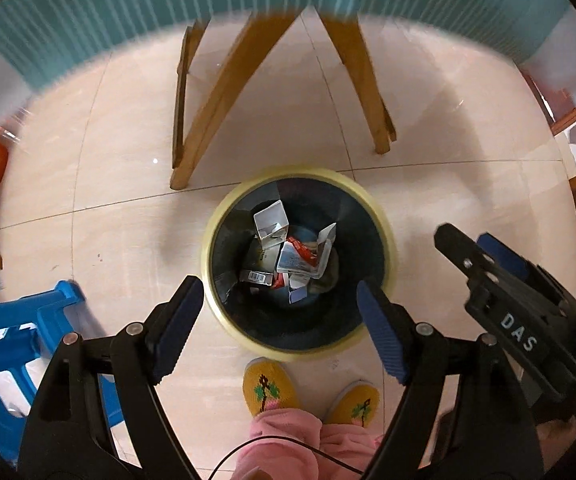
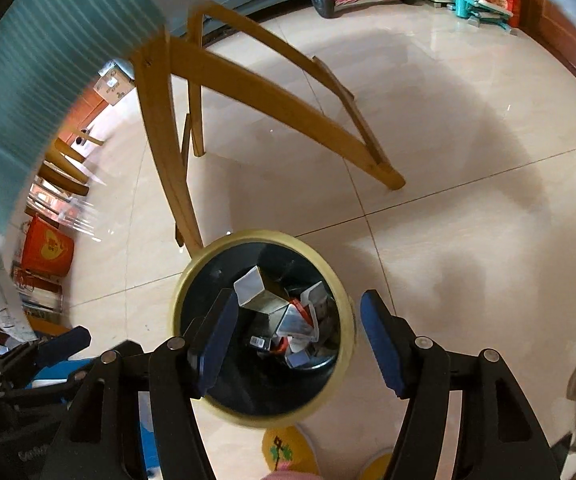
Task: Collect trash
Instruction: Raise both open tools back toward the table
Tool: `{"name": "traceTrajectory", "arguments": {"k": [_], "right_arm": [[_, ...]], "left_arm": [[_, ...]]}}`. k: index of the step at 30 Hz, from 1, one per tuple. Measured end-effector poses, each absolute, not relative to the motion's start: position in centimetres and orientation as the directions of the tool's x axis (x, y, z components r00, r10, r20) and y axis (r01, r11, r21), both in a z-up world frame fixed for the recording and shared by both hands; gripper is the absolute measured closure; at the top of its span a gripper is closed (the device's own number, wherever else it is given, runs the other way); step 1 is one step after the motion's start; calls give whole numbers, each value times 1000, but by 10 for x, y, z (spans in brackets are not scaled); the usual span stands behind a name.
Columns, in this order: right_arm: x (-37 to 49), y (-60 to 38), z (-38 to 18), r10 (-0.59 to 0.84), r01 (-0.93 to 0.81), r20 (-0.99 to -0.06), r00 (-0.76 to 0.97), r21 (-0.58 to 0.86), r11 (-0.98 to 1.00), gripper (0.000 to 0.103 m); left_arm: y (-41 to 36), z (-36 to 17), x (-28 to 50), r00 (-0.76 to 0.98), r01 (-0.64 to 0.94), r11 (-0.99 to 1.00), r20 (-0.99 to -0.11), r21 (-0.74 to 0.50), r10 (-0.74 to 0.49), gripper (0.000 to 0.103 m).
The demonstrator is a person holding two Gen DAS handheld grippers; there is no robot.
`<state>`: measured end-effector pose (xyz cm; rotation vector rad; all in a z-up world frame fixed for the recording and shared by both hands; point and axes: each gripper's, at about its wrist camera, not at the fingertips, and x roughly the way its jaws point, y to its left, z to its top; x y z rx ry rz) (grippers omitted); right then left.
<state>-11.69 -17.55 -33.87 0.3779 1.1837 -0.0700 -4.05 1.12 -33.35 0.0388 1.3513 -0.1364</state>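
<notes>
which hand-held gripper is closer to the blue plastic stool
Left. The left hand-held gripper hangs open over the bin right beside the blue stool; the right hand-held gripper is on the bin's far side.

Both wrist cameras look steeply down from above onto the bin [image 1: 299, 264] [image 2: 264, 328], fairly near. The left view faces it squarely; the right is angled, showing more floor [image 2: 448, 160]. Both share the bin and table legs [image 1: 224, 92] [image 2: 272, 100].

Below my claws the bin [image 1: 384, 220] mouth lies unobstructed; wooden table legs [image 1: 224, 96] crowd beyond it, a blue stool [image 1: 28, 320] at left.
</notes>
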Motion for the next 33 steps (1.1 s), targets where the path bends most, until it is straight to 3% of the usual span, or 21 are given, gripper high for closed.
{"name": "traceTrajectory", "arguments": {"k": [7, 19, 26, 33], "right_arm": [[-144, -185, -245, 139, 251, -910, 390, 250, 935, 38], [-146, -179, -17, 150, 143, -842, 518, 258, 956, 38], [-133, -174, 84, 132, 114, -777, 615, 253, 961, 38], [-116, -179, 144, 63, 151, -720, 691, 229, 962, 38]], "left_arm": [[18, -233, -63, 236, 132, 989, -967, -66, -96, 26], [35, -11, -77, 404, 214, 975, -903, -65, -149, 26], [43, 75, -50, 497, 228, 970, -847, -81, -188, 26], [47, 138, -10, 583, 261, 960, -777, -98, -238, 26]]}}
